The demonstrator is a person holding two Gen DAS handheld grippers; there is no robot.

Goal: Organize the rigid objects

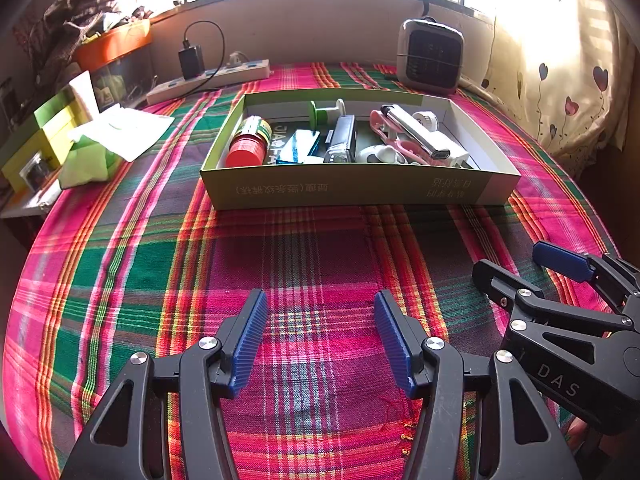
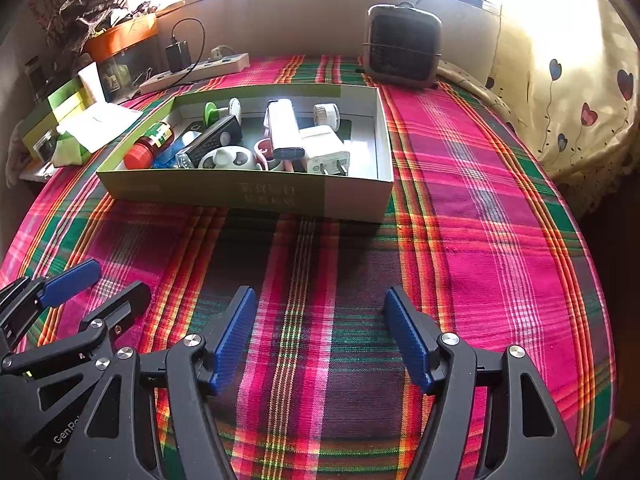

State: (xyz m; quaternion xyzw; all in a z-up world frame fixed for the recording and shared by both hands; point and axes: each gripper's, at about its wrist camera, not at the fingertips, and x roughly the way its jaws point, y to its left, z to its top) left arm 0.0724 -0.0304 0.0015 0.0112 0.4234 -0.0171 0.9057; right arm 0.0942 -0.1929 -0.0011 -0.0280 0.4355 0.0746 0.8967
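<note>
A shallow green-and-white cardboard box (image 1: 352, 188) (image 2: 256, 196) stands on the plaid cloth ahead of both grippers. It holds a red-capped bottle (image 1: 246, 144) (image 2: 146, 148), a green spool (image 1: 320, 112), a black stapler-like item (image 1: 342, 140) (image 2: 212, 140), a white power bank (image 1: 416, 130) (image 2: 284, 128), a white plug charger (image 2: 326, 152), pink scissors (image 1: 400, 146) and a round white gadget (image 2: 228, 158). My left gripper (image 1: 320, 336) hovers open over bare cloth, nothing between its pads. My right gripper (image 2: 320, 332) is likewise open and empty beside it; it also shows at the left view's right edge (image 1: 524, 264).
A small heater (image 1: 432, 56) (image 2: 402, 46) stands behind the box. A power strip (image 1: 208, 80) with a black adapter lies at the back left. Green boxes, tissue packs (image 1: 86, 160) and an orange bin crowd the left edge. A heart-print curtain (image 2: 560, 80) hangs at right.
</note>
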